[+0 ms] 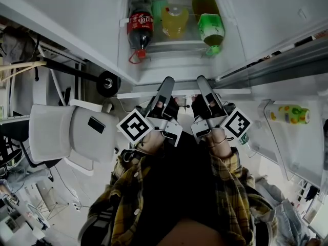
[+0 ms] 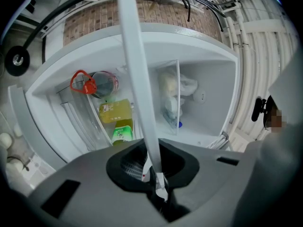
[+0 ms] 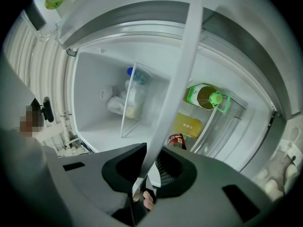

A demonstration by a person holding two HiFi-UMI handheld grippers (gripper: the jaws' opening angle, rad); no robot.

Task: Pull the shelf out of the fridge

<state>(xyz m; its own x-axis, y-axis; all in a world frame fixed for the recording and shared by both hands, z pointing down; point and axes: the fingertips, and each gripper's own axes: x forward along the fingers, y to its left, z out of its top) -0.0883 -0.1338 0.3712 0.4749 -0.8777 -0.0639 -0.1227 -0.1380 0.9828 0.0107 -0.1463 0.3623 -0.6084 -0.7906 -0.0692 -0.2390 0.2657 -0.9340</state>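
The fridge stands open in front of me. Its shelf shows as a white front strip (image 1: 137,94) across the opening in the head view. My left gripper (image 1: 167,83) and right gripper (image 1: 201,82) sit side by side on that strip, both pointing into the fridge. In the left gripper view the shelf's strip (image 2: 134,65) runs down into the left gripper (image 2: 152,167), whose jaws are shut on it. The right gripper view shows the same strip (image 3: 179,74) passing between the jaws of the right gripper (image 3: 143,173), which clamp it.
Beyond the shelf a clear bin holds a cola bottle (image 1: 140,27), a yellow bottle (image 1: 174,20) and a green bottle (image 1: 209,24). The open door's rack at right holds a bottle (image 1: 289,113). A white chair (image 1: 66,132) stands at left. A clear divider (image 2: 173,98) stands inside.
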